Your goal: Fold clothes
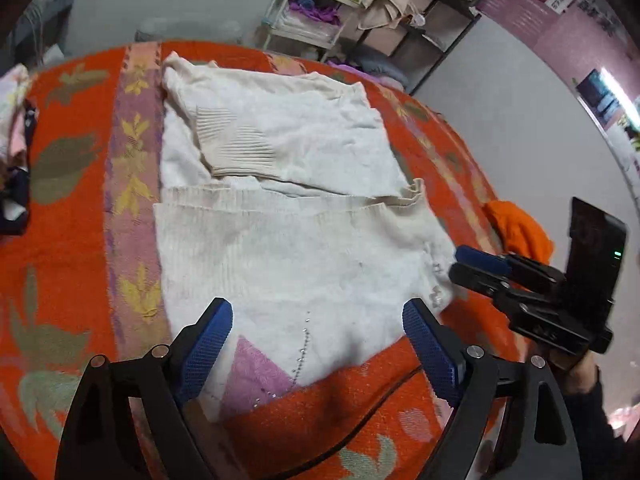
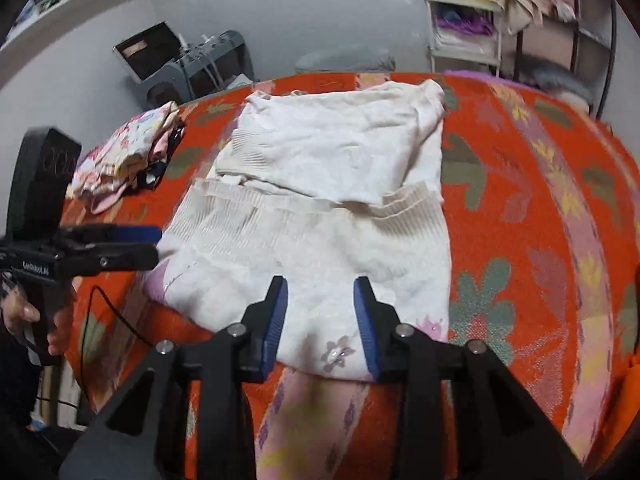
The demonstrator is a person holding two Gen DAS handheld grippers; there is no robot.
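Observation:
A cream knit sweater (image 1: 288, 208) lies partly folded on an orange flowered blanket (image 1: 72, 240), sleeves laid across the body and the ribbed hem folded up over the middle. My left gripper (image 1: 318, 332) is open just above the sweater's near edge, by a pink patch (image 1: 256, 376). My right gripper (image 2: 320, 316) is open over the sweater's (image 2: 320, 208) near right corner, by a small flower decoration (image 2: 338, 354). Each gripper shows in the other's view: the right one (image 1: 472, 266) at the sweater's right edge, the left one (image 2: 136, 246) at its left edge.
A pile of patterned clothes (image 2: 124, 156) lies at the blanket's left. An orange garment (image 1: 520, 228) sits at the right edge. Shelves with clothes (image 1: 328, 4) stand behind the bed. A black cable (image 2: 108, 312) hangs at the near left edge.

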